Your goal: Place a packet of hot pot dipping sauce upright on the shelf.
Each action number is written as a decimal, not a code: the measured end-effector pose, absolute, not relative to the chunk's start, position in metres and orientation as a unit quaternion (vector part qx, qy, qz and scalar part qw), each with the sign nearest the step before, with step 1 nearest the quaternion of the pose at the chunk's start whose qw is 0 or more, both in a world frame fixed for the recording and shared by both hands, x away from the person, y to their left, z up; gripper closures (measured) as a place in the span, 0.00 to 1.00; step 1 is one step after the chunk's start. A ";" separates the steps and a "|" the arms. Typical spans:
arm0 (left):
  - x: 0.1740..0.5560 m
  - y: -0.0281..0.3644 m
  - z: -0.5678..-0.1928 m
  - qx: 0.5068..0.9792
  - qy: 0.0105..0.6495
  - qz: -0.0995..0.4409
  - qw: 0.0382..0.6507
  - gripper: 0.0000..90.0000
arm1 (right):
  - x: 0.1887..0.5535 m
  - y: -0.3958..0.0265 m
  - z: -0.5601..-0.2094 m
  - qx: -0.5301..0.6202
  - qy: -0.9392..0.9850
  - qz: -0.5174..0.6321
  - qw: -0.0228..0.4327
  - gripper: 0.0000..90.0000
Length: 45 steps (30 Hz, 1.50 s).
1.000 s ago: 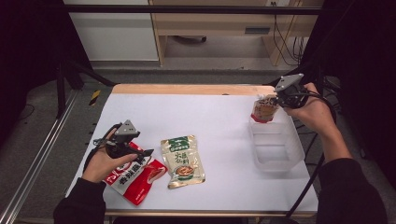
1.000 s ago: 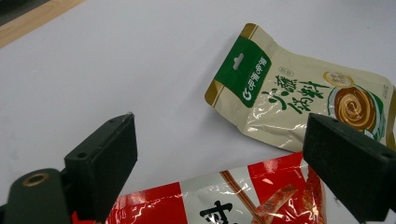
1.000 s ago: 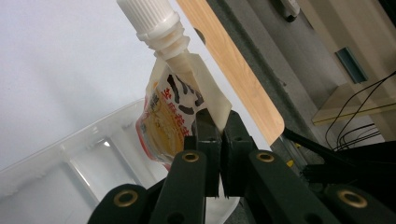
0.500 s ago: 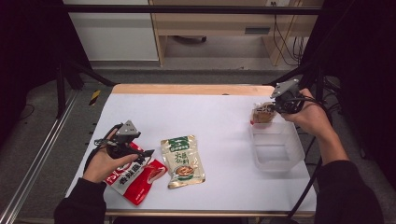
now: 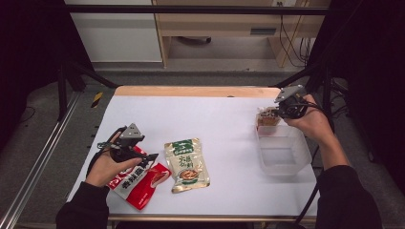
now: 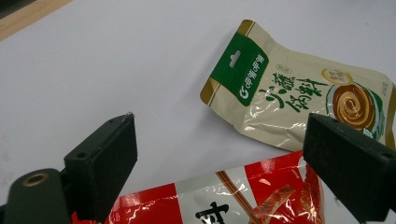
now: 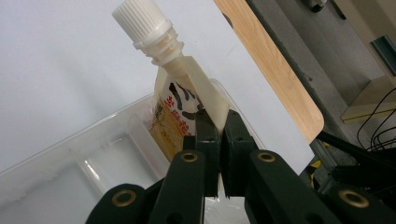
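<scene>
The right gripper (image 7: pixel 215 140) has its jaws clamped on the edge of a spouted pouch (image 7: pixel 180 105), pinching the flat side seam just below the white cap (image 7: pixel 140 21). In the high view the right gripper (image 5: pixel 282 110) holds the pouch (image 5: pixel 268 118) at the far rim of the clear tub (image 5: pixel 282 153), with the pouch's lower end dipping over that rim. The right hand (image 5: pixel 313 119) comes in from the table's right edge, wrist bent inward, the gripper pointing left and slightly down.

The left gripper (image 6: pixel 224 158) has its jaws wide apart with nothing between them; they hang just above the red packet (image 6: pixel 252 196), with the green packet (image 6: pixel 299 98) beyond. In the high view the left gripper (image 5: pixel 131 148) rests on the red packet (image 5: pixel 138 179), the left hand (image 5: pixel 107 164) lying low on the table (image 5: pixel 200 114).

Compared with a second ago, the right gripper and pouch have come down from above the tub's far corner to its rim. The left hand and both packets lie as before.
</scene>
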<state>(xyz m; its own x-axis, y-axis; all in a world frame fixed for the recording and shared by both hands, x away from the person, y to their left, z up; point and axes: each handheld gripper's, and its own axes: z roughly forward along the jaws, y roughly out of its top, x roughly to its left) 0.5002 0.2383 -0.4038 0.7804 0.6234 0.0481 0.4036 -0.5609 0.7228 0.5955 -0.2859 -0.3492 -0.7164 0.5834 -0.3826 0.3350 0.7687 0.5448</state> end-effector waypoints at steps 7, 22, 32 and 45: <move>0.500 0.238 -0.403 0.871 0.294 0.152 0.363 0.11 | 0.597 -0.289 -0.351 0.265 0.894 0.226 0.282 0.96; 0.500 0.239 -0.403 0.871 0.295 0.152 0.362 0.11 | 0.598 -0.288 -0.350 0.276 0.889 0.227 0.287 0.90; 0.499 0.239 -0.403 0.872 0.293 0.152 0.361 0.11 | 0.596 -0.287 -0.349 0.295 0.880 0.227 0.295 0.57; 0.496 0.237 -0.403 0.874 0.290 0.161 0.355 0.11 | 0.568 -0.277 -0.333 0.328 0.847 0.253 0.332 0.23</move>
